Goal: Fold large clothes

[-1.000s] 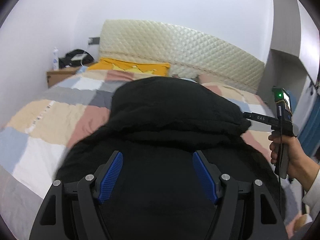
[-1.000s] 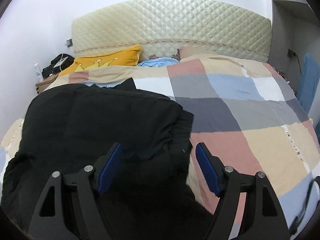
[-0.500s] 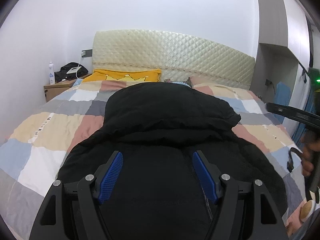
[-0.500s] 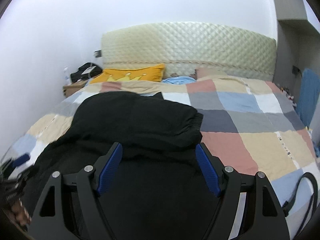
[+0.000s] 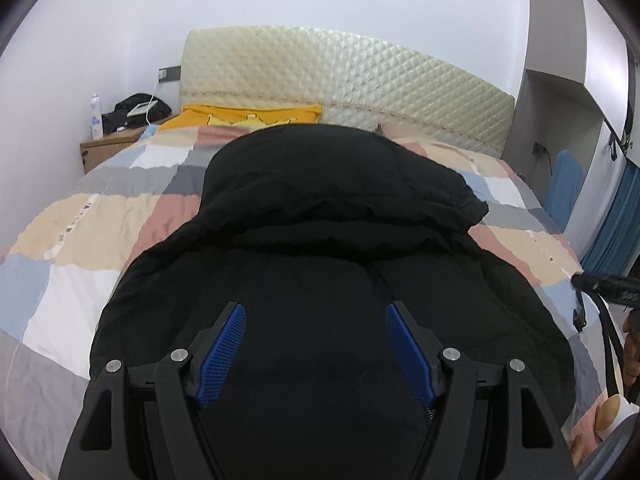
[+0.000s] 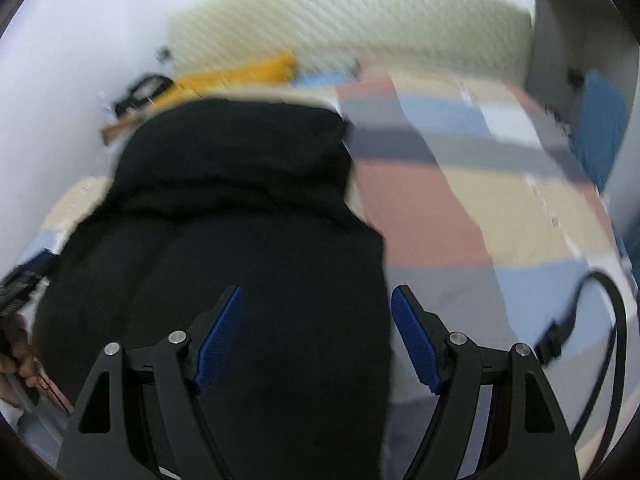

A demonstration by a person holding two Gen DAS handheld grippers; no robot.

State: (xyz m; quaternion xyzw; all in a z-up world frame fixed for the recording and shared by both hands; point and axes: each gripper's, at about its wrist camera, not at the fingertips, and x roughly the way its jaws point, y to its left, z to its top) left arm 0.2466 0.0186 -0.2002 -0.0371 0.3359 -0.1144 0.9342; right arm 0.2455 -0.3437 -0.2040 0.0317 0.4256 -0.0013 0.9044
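Nearest, the left gripper (image 5: 316, 350) hangs over the near bulk of the black padded coat (image 5: 320, 248), jaws spread wide with nothing pinched between the blue pads; the right gripper (image 6: 316, 336) is likewise wide open and empty, poised over the coat's right edge in a blurred view. The coat lies on the patchwork bedspread (image 5: 72, 232), its far part already doubled back into a thick roll across the middle. The step in hand looks like reaching for the next pair of grip points; to do it well, each gripper should probably bite a full layer of the puffy shell near the hem or side seam, not just surface fabric, and both should lift together so the padding folds evenly and does not slump. Farther off sit an orange pillow (image 5: 248, 114), the quilted headboard (image 5: 360, 84) and a bedside table (image 5: 108, 144) bearing a bottle and a dark bag. No container with contents is visible.
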